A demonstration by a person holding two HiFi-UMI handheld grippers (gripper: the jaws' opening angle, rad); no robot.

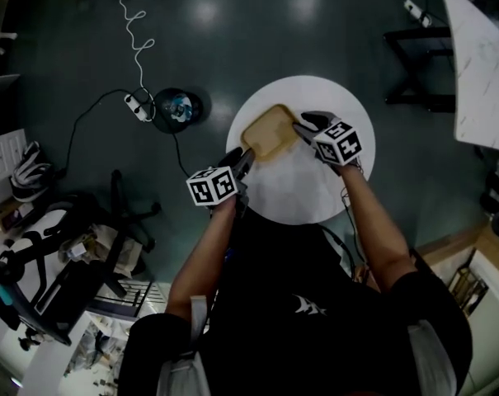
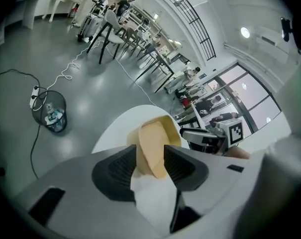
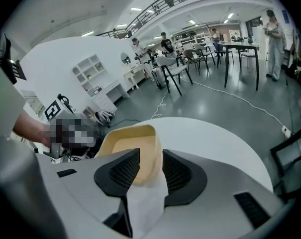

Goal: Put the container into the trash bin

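Note:
A tan shallow container (image 1: 270, 132) lies on the round white table (image 1: 315, 192), toward its far left part. My left gripper (image 1: 242, 159) reaches its near left corner and my right gripper (image 1: 303, 126) its right edge. In the left gripper view the container's (image 2: 152, 143) corner stands between my left gripper's (image 2: 149, 166) wide jaws. In the right gripper view the container's (image 3: 128, 143) rim wall sits between my right gripper's (image 3: 151, 168) wide jaws. Neither pair visibly presses on it. The black mesh trash bin (image 1: 176, 110) stands on the floor left of the table, with bottles inside (image 2: 53, 116).
A power strip (image 1: 136, 106) and its cables lie on the floor beside the bin. A black chair base (image 1: 125, 213) and cluttered gear stand at the left. A black-legged stand (image 1: 418, 64) and a white slab (image 1: 480, 64) are at the far right.

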